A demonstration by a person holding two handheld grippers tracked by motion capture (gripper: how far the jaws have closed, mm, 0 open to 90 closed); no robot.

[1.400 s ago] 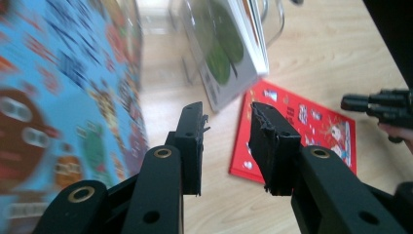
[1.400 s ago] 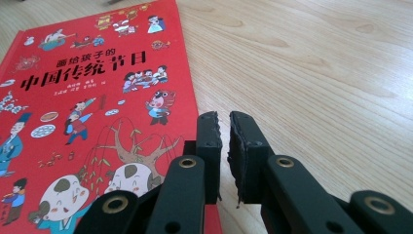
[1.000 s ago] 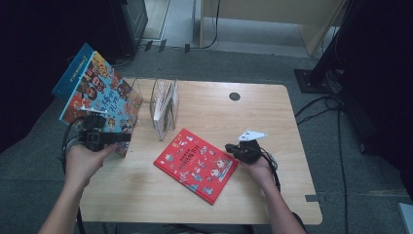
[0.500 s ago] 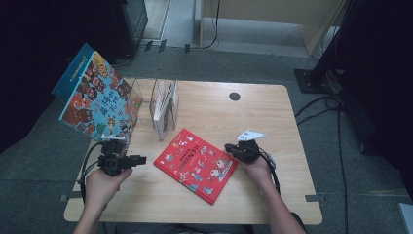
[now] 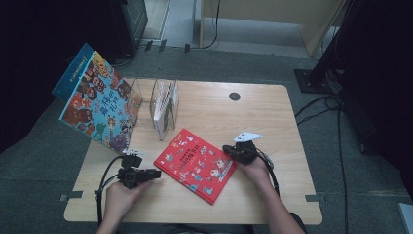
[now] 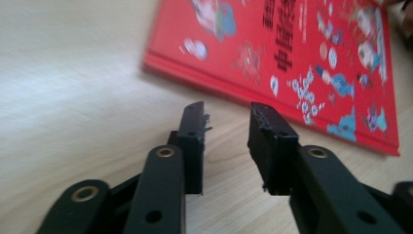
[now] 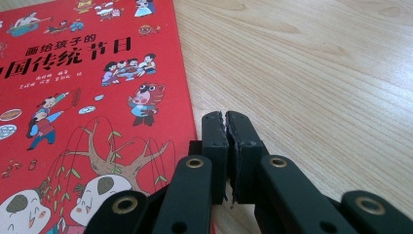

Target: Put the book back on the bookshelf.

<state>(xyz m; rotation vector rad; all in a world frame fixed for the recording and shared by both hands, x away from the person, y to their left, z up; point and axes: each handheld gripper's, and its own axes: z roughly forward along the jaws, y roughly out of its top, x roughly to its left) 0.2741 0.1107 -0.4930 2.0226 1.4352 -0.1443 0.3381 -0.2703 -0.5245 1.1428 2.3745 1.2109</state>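
Red picture book (image 5: 196, 165) lying flat on a pale wooden table (image 5: 272, 122), a hand-held gripper at each of its side edges.

Seen from above, the left gripper (image 5: 155, 173) sits low on the table just beside the book's near-left edge; in the left gripper view its jaws stand partly open around nothing, the red cover (image 6: 311, 58) just ahead of them. The right gripper (image 5: 229, 149) rests at the book's right edge, and in the right gripper view its jaws are pressed together with nothing between them, beside the cover (image 7: 83, 97). The step in hand looks like getting a hold on the book; the next move probably calls for the open jaws to slide onto its edge and close. Behind it, a clear book rack (image 5: 164, 105) holds a couple of thin white books in one slot, while a large colourful picture book (image 5: 100, 105) leans at the rack's left end.
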